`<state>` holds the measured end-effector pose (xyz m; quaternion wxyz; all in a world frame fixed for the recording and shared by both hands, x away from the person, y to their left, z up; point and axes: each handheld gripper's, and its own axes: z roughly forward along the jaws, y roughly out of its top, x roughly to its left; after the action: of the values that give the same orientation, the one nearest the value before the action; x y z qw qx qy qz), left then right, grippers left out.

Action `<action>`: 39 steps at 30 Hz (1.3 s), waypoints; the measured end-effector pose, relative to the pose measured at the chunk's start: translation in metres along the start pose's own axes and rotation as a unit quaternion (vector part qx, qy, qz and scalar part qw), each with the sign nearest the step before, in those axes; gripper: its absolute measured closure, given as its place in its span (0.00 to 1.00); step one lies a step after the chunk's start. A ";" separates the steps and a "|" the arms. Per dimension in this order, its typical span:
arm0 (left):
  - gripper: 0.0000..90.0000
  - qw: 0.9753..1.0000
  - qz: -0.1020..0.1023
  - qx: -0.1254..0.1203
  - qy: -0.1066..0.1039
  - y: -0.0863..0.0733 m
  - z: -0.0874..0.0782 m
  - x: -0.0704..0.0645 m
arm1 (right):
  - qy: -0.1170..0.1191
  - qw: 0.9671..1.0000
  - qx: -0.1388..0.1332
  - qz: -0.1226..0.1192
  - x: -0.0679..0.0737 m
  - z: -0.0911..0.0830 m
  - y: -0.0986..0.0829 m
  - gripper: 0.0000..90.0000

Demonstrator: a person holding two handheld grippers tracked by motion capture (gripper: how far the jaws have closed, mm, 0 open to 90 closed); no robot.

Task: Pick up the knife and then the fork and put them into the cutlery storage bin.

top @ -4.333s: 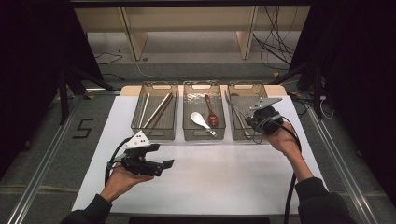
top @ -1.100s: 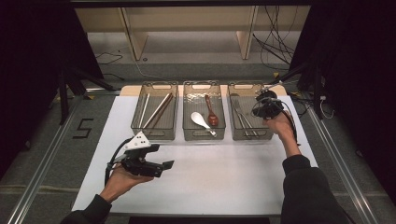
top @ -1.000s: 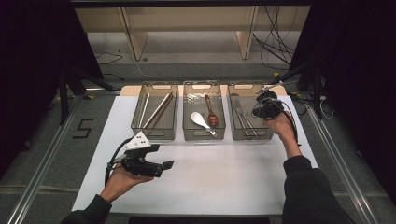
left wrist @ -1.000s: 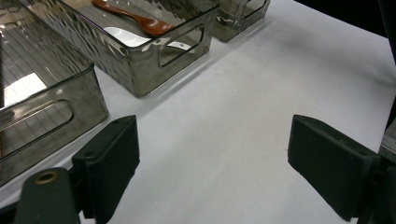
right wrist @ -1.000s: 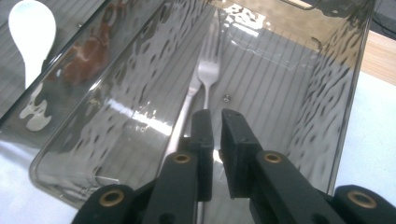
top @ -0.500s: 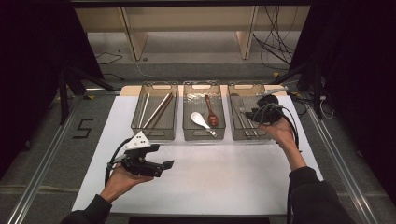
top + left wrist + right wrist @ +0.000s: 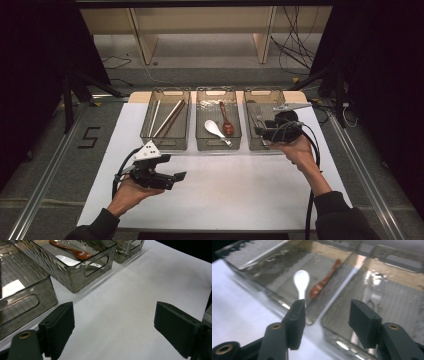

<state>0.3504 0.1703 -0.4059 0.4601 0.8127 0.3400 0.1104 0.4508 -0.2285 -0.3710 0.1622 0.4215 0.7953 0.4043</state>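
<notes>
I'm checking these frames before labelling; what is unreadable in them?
- Cutlery in the smoky clear plastic right bin: high view, right gripper and hand cover it; right gripper view, blurred.
- White spoon handle: right gripper view, behind a jaw.
- Left bin: left gripper view, cut by the edge.

My table [image 7: 100, 125] carries a white sheet [image 7: 240, 190] across nearly its whole top. On the sheet's far end sit three clear bins in a row. Taking the middle bin [image 7: 218, 145] as my mark, the left bin [image 7: 165, 145] sits just beside it, and the right bin [image 7: 252, 145] on its other side.
</notes>
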 end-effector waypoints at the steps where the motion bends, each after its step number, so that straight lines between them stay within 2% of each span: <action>1: 0.18 1.000 0.000 0.000 0.000 0.000 0.000 0.000 | 0.005 1.000 -0.003 0.000 0.002 -0.001 0.000 0.50; 12: 0.18 1.000 -0.002 0.000 0.000 0.000 0.001 0.001 | 0.038 0.999 -0.037 0.006 0.021 -0.013 -0.014 0.43; 16: 0.18 1.000 -0.004 -0.001 0.001 -0.001 0.000 0.001 | 0.050 0.998 -0.036 0.008 0.025 -0.016 -0.021 0.40; 21: 0.18 1.000 -0.004 -0.002 0.002 -0.001 -0.001 0.000 | 0.062 0.997 -0.036 -0.001 0.032 -0.018 -0.029 0.38; 39: 0.18 1.000 -0.005 -0.009 -0.004 -0.002 -0.004 0.000 | 0.083 0.994 -0.068 -0.005 0.055 -0.032 -0.051 0.33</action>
<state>0.3477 0.1733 -0.4053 0.4691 0.8071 0.3418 0.1078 0.3716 -0.2163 -0.3864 0.1258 0.3704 0.7791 0.4899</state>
